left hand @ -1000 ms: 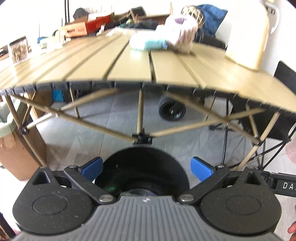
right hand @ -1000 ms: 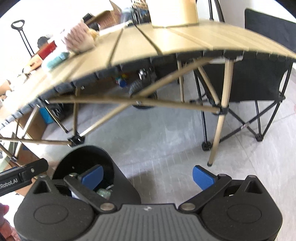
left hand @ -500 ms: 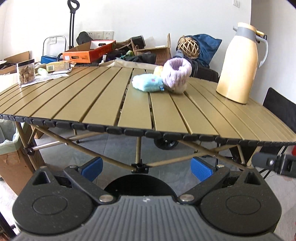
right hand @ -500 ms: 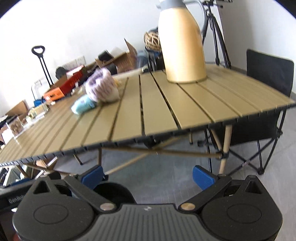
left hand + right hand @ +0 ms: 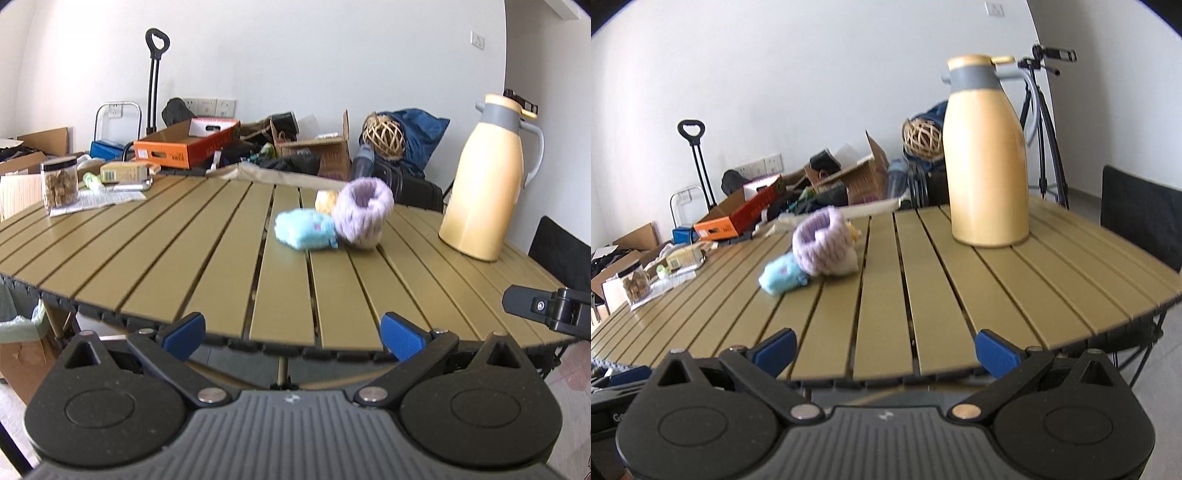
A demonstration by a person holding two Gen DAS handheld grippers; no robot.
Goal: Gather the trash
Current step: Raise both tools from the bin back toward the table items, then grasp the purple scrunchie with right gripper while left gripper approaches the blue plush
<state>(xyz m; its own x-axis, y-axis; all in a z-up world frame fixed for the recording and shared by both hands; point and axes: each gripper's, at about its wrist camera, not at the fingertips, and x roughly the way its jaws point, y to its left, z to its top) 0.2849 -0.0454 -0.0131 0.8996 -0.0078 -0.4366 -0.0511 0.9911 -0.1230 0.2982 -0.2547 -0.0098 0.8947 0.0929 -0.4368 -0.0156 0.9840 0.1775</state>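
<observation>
Your slatted bench fills both views, its near edge just ahead of the fingers. A yellow jug stands upright at about 1 o'clock in the right view. A purple knit roll sits mid-bench at 12 o'clock, opening tilted up. Touching it at its 9 o'clock lies a blue pouch, long axis across the slats. Your left gripper and right gripper are both spread wide, holding nothing.

Both hand-held grippers higher, from under-table level, apparently, to above the tabletop.
</observation>
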